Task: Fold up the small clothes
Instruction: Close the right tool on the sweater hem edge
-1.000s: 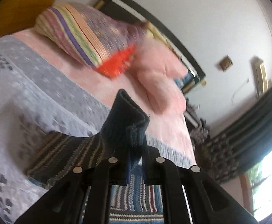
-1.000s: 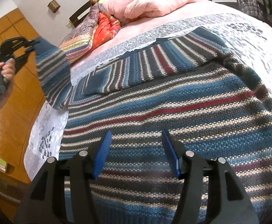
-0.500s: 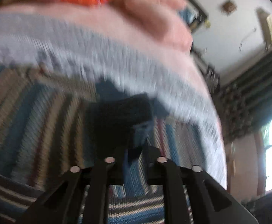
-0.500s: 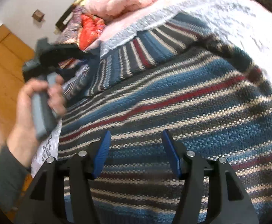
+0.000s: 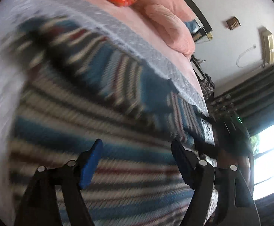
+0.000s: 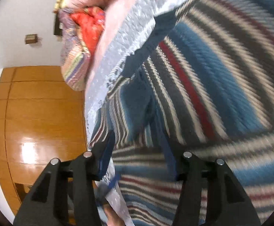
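A striped knit sweater [image 5: 103, 124] in blue, grey, cream and red lies spread on the bed, blurred by motion. One sleeve lies folded across its upper part [image 5: 106, 64]. My left gripper [image 5: 137, 148] is open just above the sweater's body, nothing between its blue pads. In the right wrist view the same sweater [image 6: 212, 75] fills the right side. My right gripper [image 6: 138, 146] is open over the sweater near its left edge, where a sleeve fold [image 6: 129, 113] lies. At the right of the left wrist view, the other gripper [image 5: 229, 137] shows dark.
A grey quilted bedspread [image 5: 9, 43] covers the bed over a pink sheet [image 5: 122, 17]. Pink bedding [image 5: 167, 17], an orange-red cushion [image 6: 88, 26] and a striped pillow [image 6: 73, 64] lie at the head. A wooden wardrobe [image 6: 39, 116] stands beside the bed. Dark curtains [image 5: 259, 90] hang by a bright window.
My left gripper carried the sleeve over the sweater, then opened and let it go. My right gripper stayed open and swung toward the sweater's left edge.
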